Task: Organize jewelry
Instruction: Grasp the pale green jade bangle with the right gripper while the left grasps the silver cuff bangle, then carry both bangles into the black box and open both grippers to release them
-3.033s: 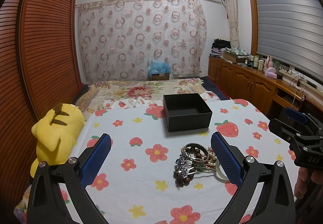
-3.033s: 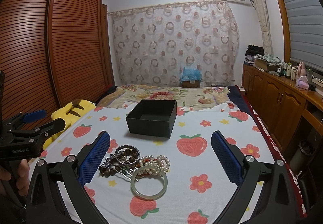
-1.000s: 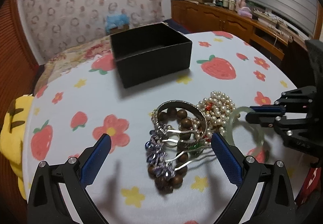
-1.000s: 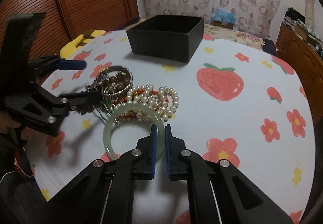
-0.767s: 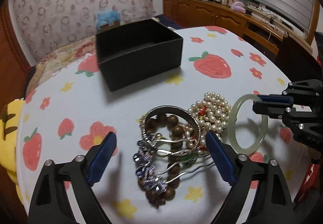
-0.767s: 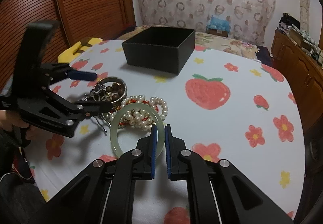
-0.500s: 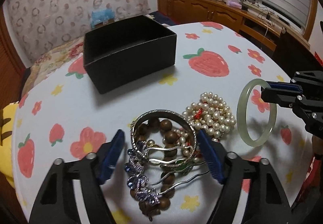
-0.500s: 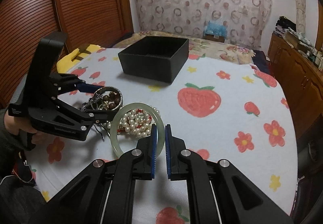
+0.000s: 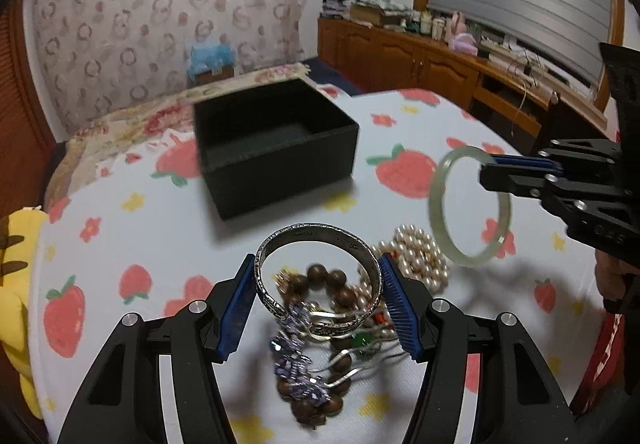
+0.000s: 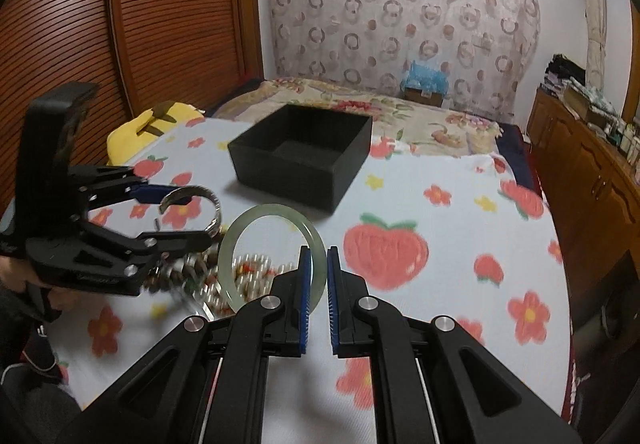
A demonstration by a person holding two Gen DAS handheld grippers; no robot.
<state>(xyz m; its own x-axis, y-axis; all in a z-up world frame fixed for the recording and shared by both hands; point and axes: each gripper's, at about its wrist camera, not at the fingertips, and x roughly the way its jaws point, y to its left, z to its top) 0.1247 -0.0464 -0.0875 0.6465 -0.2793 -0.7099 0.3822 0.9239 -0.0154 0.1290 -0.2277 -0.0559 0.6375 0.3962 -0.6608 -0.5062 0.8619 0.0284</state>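
My left gripper (image 9: 317,264) has an engraved silver bangle (image 9: 316,232) between its blue pads; the jaws are closing and both pads press its sides. The right wrist view shows that silver bangle (image 10: 192,193) raised off the cloth in the left gripper (image 10: 188,216). My right gripper (image 10: 318,256) is shut on the rim of a pale green jade bangle (image 10: 240,228), held in the air. The jade bangle (image 9: 440,180) hangs right of the pile. Pearls (image 9: 420,248), wooden beads (image 9: 320,276) and silver pieces lie in a heap. An open black box (image 9: 276,168) stands behind it.
A white cloth with strawberries and flowers (image 10: 440,204) covers the table. A yellow plush toy (image 9: 12,264) lies at the left edge. Wooden cabinets (image 9: 440,68) run along the right wall, and a slatted wardrobe (image 10: 160,24) stands at the left. A bed lies beyond the box.
My left jaws have narrowed from wide open onto the silver bangle, which has come up off the heap. The right gripper has carried the jade bangle higher, away from the pile.
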